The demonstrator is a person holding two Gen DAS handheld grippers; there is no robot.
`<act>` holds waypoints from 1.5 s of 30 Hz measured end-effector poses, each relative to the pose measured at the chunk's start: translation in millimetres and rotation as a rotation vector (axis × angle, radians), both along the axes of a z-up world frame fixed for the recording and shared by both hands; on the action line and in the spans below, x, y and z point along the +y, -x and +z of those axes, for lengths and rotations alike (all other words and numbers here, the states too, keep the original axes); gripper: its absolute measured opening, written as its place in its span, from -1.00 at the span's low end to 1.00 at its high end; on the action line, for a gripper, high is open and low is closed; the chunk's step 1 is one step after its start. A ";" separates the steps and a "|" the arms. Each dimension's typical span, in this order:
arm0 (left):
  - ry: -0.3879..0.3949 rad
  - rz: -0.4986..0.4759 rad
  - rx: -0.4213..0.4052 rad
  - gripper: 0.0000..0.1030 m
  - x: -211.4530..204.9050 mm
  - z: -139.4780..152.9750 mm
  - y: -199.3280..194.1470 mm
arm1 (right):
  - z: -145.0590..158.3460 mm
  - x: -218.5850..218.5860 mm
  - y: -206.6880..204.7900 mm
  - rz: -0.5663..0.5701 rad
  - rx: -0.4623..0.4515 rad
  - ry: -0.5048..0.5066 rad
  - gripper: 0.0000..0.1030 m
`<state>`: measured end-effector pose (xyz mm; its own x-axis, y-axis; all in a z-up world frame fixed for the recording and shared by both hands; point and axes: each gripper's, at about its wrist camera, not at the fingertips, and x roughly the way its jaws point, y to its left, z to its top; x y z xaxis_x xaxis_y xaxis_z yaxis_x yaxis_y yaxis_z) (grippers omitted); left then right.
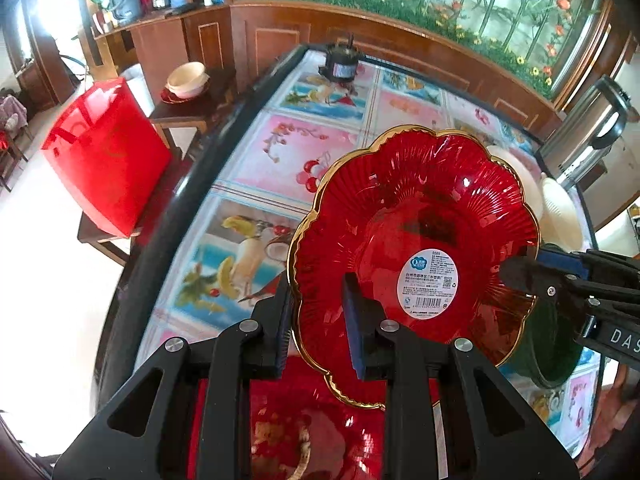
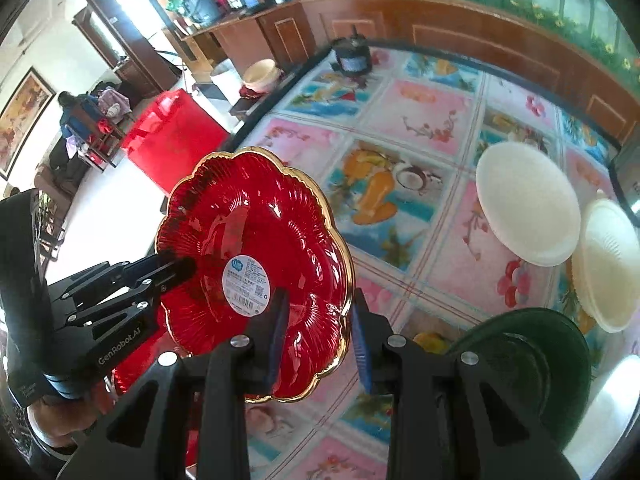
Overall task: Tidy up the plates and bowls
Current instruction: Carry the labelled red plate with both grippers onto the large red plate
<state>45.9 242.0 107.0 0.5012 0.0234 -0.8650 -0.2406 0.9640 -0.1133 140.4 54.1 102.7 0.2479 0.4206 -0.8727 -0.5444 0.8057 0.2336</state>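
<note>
A red scalloped plate with a gold rim and a white label [image 1: 416, 236] is held up above the table, tilted; it also shows in the right wrist view [image 2: 256, 240]. My left gripper [image 1: 320, 324] straddles its left rim, jaws around the edge. My right gripper [image 2: 320, 340] straddles its opposite rim, and shows from the side in the left wrist view [image 1: 520, 276]. A second red plate [image 1: 312, 432] lies below. A dark green plate [image 2: 532, 356] lies on the table. A white plate [image 2: 528, 204] and a cream ribbed bowl [image 2: 612, 260] sit at the right.
The table has a fruit-print cloth [image 2: 404, 128] and a dark raised edge. A small dark motor-like object [image 1: 340, 66] stands at the far end. A steel kettle [image 1: 588, 132] is at the right. A red bag [image 1: 104, 152] and a side table with bowls [image 1: 188, 80] stand left.
</note>
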 end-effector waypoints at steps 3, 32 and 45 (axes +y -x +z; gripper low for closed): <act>-0.004 0.008 -0.016 -0.55 3.2 8.4 20.2 | 7.8 3.9 16.2 0.019 -0.017 -0.001 -0.38; -0.021 0.102 0.058 -0.53 40.3 -55.5 157.9 | -54.1 58.7 144.2 0.212 0.024 0.078 -0.38; -0.056 0.127 0.068 -0.53 48.3 -71.9 145.5 | -71.4 72.3 142.7 0.213 0.015 0.115 -0.33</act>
<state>-99.5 290.2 35.1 0.4312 0.1323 -0.8925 -0.3665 0.9296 -0.0393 -2.3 126.4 31.3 0.1516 0.3596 -0.9207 -0.7018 0.6951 0.1560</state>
